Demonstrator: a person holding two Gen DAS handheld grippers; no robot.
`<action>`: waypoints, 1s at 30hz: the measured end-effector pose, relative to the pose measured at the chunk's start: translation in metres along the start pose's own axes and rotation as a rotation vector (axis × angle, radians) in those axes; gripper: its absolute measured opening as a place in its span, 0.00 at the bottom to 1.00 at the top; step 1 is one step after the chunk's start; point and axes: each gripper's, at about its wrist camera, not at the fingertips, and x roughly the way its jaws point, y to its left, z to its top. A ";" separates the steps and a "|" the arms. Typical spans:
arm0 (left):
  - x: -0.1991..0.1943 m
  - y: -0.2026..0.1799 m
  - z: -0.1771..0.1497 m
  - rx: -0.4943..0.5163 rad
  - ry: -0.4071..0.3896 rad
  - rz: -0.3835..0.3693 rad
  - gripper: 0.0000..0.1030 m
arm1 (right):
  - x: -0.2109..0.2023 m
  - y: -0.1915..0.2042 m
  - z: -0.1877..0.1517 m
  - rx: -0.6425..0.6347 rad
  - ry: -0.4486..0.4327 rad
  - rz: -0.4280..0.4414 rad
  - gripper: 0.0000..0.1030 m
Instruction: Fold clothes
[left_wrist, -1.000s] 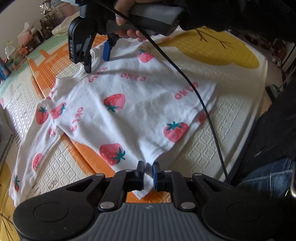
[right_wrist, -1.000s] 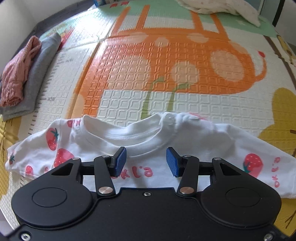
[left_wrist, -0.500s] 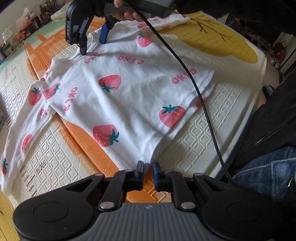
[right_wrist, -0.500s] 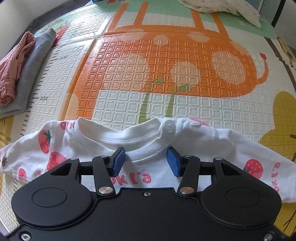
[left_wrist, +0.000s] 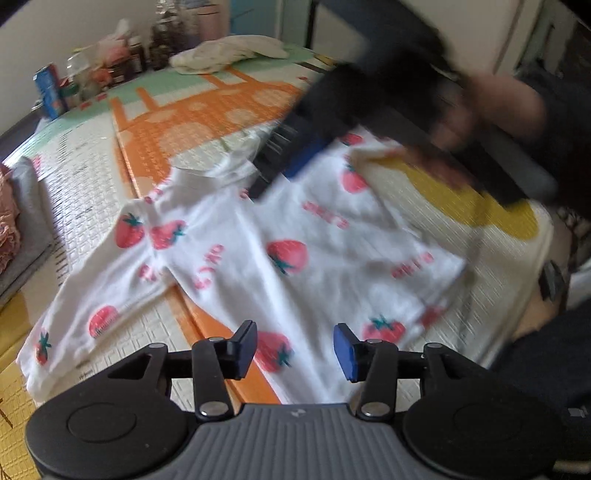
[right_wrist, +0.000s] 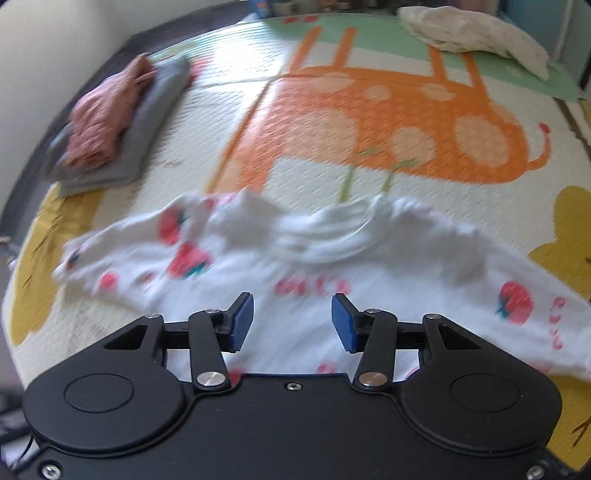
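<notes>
Left hand-held gripper (left_wrist: 294, 345) has just sprung open, hem released; right hand-held gripper (right_wrist: 292, 320) gapes empty too. The strawberry-print T-shirt (left_wrist: 295, 258) lies spread on the play mat (right_wrist: 332, 122) ahead of both: light, limp cotton, best pinched at hem or shoulder seams.
</notes>
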 end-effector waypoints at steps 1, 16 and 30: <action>0.004 0.003 0.002 -0.013 0.002 -0.011 0.47 | -0.001 0.003 -0.006 -0.001 0.006 0.014 0.43; 0.053 0.021 -0.007 -0.136 0.085 -0.103 0.47 | 0.015 0.019 -0.051 -0.018 0.099 0.108 0.30; 0.047 0.039 -0.015 -0.160 0.106 -0.077 0.47 | -0.004 -0.002 -0.079 0.006 0.126 0.084 0.28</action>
